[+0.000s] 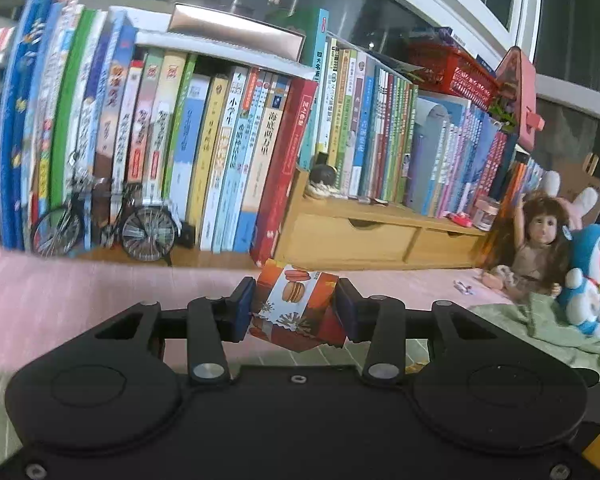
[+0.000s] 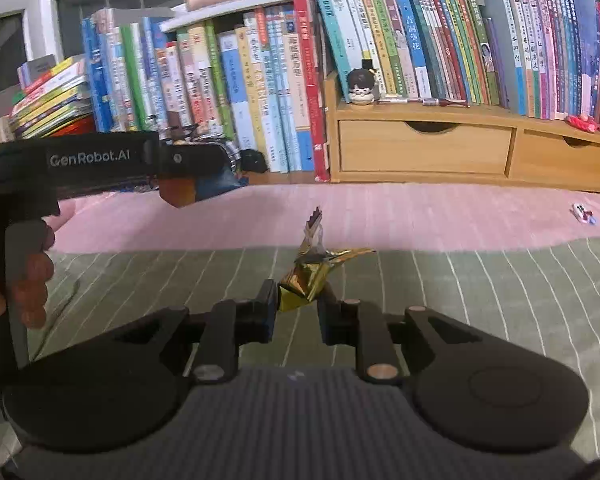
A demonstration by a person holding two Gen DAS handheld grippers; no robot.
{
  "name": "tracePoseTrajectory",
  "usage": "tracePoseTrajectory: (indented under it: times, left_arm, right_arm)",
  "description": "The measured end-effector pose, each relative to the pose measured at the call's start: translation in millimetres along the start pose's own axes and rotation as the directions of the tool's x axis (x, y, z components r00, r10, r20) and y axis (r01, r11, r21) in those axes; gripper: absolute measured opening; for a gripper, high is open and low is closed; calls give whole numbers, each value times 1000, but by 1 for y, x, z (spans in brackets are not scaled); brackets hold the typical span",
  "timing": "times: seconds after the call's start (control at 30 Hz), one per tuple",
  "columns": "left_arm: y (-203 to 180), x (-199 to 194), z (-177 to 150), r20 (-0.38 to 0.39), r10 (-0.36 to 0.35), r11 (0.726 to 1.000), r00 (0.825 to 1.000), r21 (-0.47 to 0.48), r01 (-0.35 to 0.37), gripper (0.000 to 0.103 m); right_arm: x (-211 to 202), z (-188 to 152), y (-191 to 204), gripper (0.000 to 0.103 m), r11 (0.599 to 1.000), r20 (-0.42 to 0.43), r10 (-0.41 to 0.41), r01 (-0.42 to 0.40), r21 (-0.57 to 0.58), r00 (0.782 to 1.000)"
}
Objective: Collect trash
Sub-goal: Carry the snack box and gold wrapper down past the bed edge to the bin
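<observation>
My room looks dim and evenly lit; fisheye bends the books [image 1: 220,132] at the edges, the pink blanket [image 1: 80,300] smears with blur.

Two grippers: left gripper [image 1: 296,312], right gripper [image 2: 298,314]. Wrappers in jaws: one orange macaron-print packet [image 1: 296,304], lower centre; one gold foil wrapper [image 2: 308,276], centre. One small wrapper [image 2: 583,213] on pink cloth, right edge. Two drawers [image 2: 424,150] in one wooden shelf. One model bicycle [image 1: 112,220], left. One doll [image 1: 540,240], one blue plush [image 1: 592,272], right. Books: too many to count.
</observation>
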State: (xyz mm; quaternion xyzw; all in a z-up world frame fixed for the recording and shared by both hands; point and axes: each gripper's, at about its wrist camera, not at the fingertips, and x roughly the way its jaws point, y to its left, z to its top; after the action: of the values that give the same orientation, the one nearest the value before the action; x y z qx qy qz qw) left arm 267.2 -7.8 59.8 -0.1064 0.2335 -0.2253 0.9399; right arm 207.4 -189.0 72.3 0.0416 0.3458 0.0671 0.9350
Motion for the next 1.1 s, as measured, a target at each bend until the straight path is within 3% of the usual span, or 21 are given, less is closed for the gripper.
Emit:
tracePoseTrajectory:
  times: [0.53,1.1]
  left_arm:
    - [-29,-118,-44,3,39,999,999,22,-39,41]
    - [-44,-234,-115,-23,82,996,996,23,-81,41]
  right_arm:
    - [-102,-44,40,25,998,37,27,-25,-58,999]
    - [-192,-103,57,25,993,74,65,-57,-101,995]
